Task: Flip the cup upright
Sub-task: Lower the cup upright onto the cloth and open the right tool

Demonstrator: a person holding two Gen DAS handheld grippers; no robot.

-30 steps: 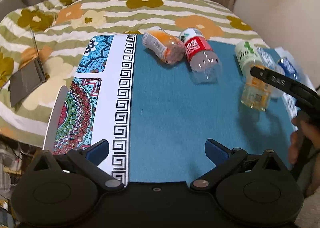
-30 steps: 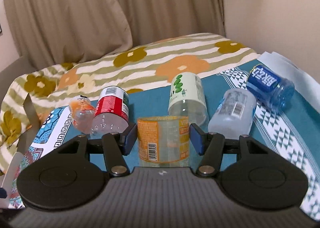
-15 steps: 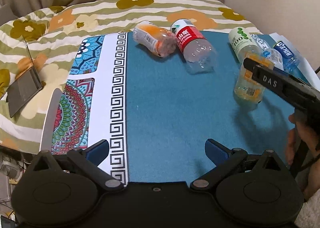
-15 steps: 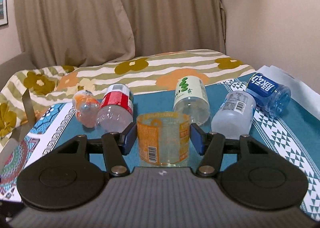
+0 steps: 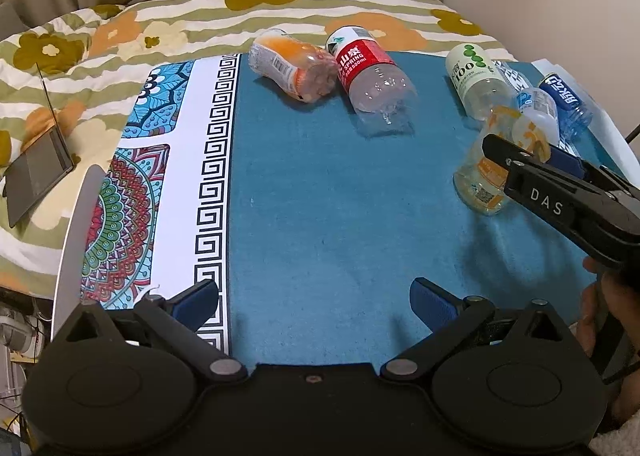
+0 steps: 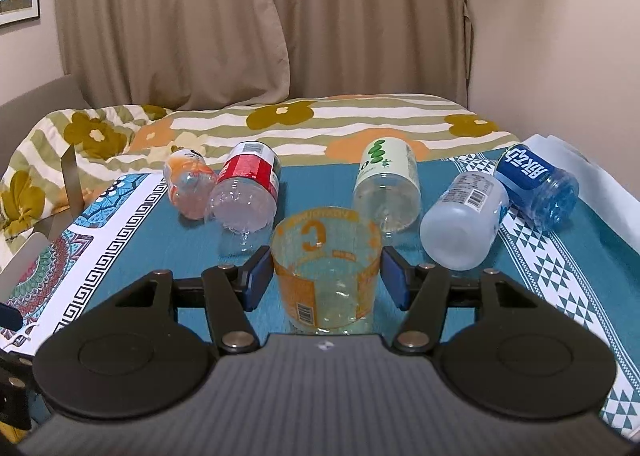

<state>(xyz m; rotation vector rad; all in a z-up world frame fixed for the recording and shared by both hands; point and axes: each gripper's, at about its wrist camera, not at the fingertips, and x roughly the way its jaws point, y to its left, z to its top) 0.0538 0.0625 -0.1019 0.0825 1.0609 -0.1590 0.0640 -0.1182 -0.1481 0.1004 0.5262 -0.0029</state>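
The cup (image 6: 326, 268) is clear plastic with an orange label, cut from a bottle. It stands upright on the teal mat, open end up, between my right gripper's blue pads. My right gripper (image 6: 326, 276) has its jaws slightly apart from the cup's sides, so it looks open. In the left wrist view the same cup (image 5: 486, 176) sits at the right with the right gripper (image 5: 532, 164) around it. My left gripper (image 5: 316, 302) is open and empty, low over the mat's near edge.
Several cut bottles lie on their sides at the back: orange (image 6: 188, 186), red-labelled (image 6: 248, 192), green-printed (image 6: 388, 184), white (image 6: 464, 224), blue (image 6: 536, 188). A teal mat (image 5: 320, 196) with a patterned border covers a floral bedspread (image 5: 280, 4). A laptop (image 5: 36, 172) lies far left.
The right gripper turned the cup from tilted to upright and lowered it onto the mat. Its jaws have eased off the cup. The left gripper barely moved.
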